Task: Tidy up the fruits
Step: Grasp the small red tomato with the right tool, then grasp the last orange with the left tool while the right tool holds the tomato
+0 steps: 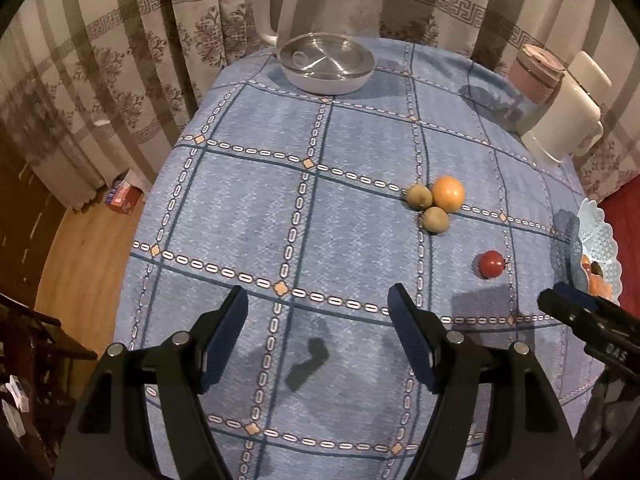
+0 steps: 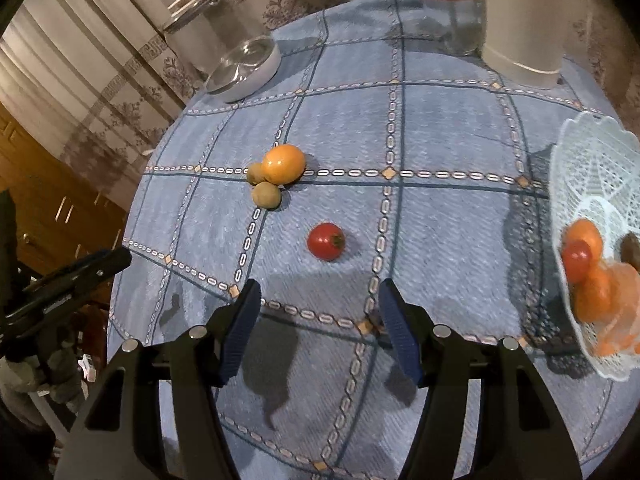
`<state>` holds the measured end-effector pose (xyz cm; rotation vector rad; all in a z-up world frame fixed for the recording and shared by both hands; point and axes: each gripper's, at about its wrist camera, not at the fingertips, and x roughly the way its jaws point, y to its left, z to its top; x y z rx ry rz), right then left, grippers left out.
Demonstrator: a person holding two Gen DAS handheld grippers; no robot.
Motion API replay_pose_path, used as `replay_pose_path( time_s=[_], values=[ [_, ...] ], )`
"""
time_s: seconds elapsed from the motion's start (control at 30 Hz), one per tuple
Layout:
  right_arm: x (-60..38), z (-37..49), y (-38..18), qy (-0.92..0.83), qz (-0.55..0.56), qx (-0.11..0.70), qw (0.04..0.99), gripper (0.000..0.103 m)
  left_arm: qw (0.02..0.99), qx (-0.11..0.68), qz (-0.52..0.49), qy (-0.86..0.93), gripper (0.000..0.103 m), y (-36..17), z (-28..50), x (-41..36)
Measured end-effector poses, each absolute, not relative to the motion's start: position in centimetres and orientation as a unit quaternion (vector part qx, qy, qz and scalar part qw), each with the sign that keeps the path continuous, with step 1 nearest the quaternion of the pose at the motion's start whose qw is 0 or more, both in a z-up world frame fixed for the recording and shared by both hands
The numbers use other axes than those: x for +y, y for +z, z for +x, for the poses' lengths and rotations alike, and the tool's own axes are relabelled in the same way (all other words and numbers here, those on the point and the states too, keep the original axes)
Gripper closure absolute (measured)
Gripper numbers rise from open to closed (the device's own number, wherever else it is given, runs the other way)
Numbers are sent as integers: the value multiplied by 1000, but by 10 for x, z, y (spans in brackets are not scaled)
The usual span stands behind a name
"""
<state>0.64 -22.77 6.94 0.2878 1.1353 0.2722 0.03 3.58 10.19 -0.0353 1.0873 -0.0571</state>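
Both grippers, left [image 1: 318, 336] & right [image 2: 318, 330], are held spread w/ nothing between. Tomato [image 2: 326, 241] is seen on tablecloth [image 2: 440, 140], apart from basket [image 2: 592, 152].

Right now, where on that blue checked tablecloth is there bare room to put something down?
The wide stretch between the glass kettle and the left gripper is bare. It is crowded where the orange touches two kiwis, near the red tomato and white lace basket.

Woven matt cloth [image 1: 248, 208] covers the tabletop; glossy tomato [image 2: 325, 241]; lacy white plastic basket [image 2: 592, 160]; clear glass kettle [image 1: 328, 20].
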Motion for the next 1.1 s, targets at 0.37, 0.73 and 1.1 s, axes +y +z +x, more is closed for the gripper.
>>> replay_pose_path(
  time_s=[0.37,0.73,1.1],
  values=[
    [-209,40,50,111,126,548,820,50,848,529,-28,-26,31,87,12,61],
    [-191,61,24,92,87,568,813,59,846,532,-33,-29,31,79,26,72],
    [-193,63,19,74,87,581,806,72,842,537,-24,-50,31,70,48,63]
  ],
)
